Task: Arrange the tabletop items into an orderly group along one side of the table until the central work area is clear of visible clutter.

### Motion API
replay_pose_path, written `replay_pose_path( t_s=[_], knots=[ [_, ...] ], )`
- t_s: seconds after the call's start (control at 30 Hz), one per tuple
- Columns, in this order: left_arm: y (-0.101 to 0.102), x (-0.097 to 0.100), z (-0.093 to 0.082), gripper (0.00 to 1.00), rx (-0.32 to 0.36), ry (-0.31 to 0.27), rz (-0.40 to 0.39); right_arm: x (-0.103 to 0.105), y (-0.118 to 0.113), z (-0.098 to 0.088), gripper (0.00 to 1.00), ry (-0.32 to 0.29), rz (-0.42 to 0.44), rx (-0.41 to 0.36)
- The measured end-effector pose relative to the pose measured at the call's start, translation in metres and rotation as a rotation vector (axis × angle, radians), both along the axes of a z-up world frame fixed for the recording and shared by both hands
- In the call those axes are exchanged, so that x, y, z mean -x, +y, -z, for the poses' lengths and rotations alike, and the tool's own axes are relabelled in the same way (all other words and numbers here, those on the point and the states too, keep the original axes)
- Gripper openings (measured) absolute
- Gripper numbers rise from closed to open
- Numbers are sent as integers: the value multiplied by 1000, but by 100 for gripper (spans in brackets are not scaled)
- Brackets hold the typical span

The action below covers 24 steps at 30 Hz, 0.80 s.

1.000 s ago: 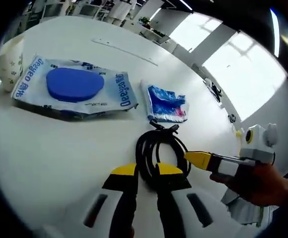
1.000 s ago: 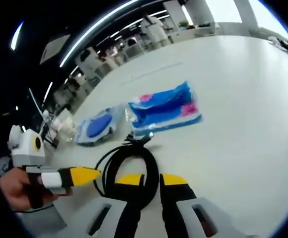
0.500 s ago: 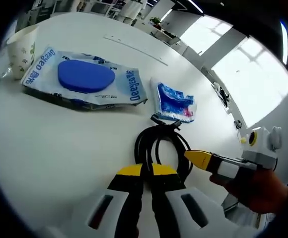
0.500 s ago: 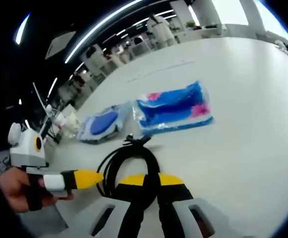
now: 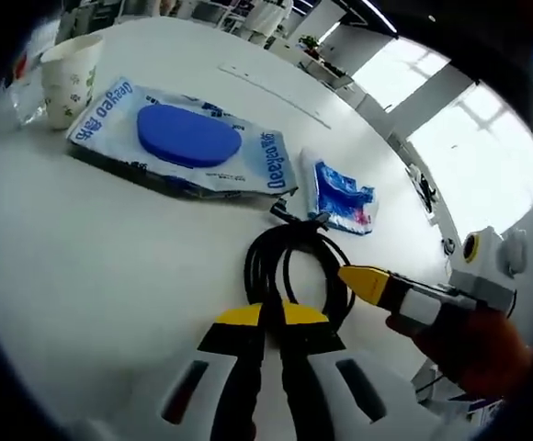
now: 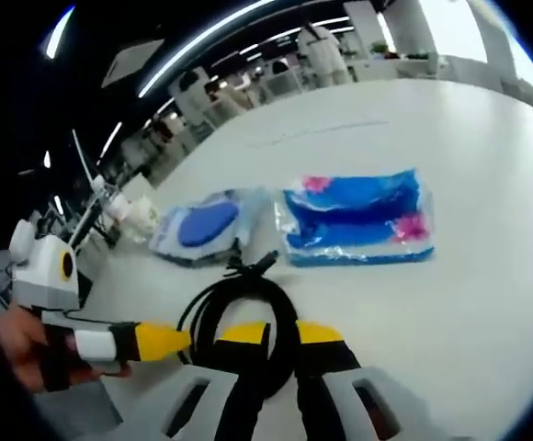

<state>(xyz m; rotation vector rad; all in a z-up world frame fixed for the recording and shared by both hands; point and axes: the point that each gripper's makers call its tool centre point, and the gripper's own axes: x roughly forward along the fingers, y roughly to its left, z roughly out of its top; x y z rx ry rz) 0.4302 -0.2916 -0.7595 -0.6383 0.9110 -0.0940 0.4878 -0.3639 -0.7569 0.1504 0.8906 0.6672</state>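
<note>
Black coiled cable (image 5: 292,266); blue-lidded, blue-and-white wipes pack (image 5: 186,145); blue packet (image 6: 358,227) with pink patches; white table (image 5: 92,257).

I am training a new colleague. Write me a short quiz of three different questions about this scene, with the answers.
1. True or false: the left gripper is shut on the black cable coil.
2. Which item carries a blue oval lid: A) wet wipes pack, B) paper cup, C) blue snack bag?
3. What does the right gripper grip?

Key: 1 true. 2 A. 3 The same black cable coil.
</note>
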Motion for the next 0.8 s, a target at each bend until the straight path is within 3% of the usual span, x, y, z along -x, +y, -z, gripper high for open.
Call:
replay_pose_path(
  t_s=[0.43, 0.8],
  knots=[
    [9, 13, -12, 7, -11, -41, 32, 5, -11, -10, 11, -17, 31, -14],
    [38, 28, -24, 7, -70, -87, 67, 31, -30, -16, 13, -40, 33, 2]
  ],
)
